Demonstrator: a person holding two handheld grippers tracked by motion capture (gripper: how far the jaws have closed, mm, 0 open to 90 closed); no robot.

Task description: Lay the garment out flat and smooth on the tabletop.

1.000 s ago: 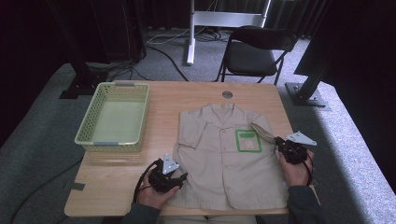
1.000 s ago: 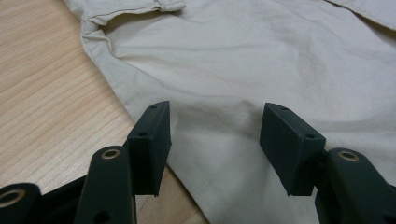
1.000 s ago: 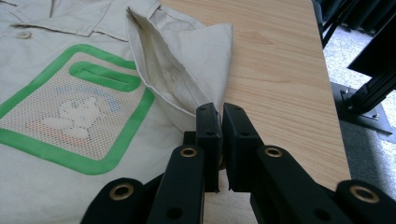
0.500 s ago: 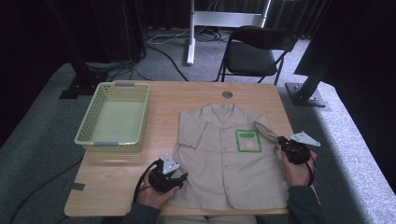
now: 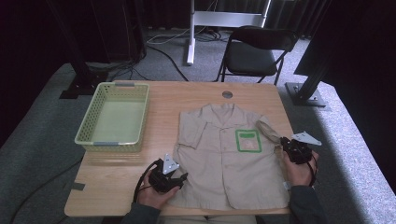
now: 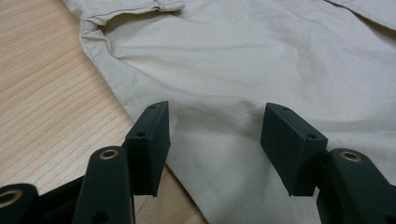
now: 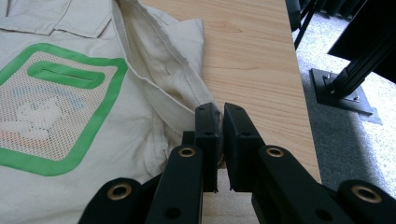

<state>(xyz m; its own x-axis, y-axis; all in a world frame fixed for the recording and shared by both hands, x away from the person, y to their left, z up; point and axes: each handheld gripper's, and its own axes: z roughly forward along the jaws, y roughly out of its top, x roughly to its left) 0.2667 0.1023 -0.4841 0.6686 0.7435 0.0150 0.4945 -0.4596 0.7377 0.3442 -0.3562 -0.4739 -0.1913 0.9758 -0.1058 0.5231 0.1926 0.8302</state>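
A beige short-sleeved shirt (image 5: 224,158) lies flat on the wooden table (image 5: 116,182), front up, with a green-framed mesh pocket (image 5: 247,140) on its chest. My left gripper (image 5: 180,179) rests at the shirt's lower left edge. In the left gripper view its jaws (image 6: 215,140) stand open, low over the cloth (image 6: 243,56), with nothing pinched. My right gripper (image 5: 284,144) is at the shirt's right sleeve (image 5: 268,130). In the right gripper view its jaws (image 7: 222,126) are shut on the end of that sleeve (image 7: 163,70), beside the pocket (image 7: 60,107).
A light green mesh basket (image 5: 112,140) stands on the table's left half, apart from the shirt. A round hole (image 5: 227,94) sits near the far edge. Behind the table are a black folding chair (image 5: 254,56) and stand bases on grey carpet.
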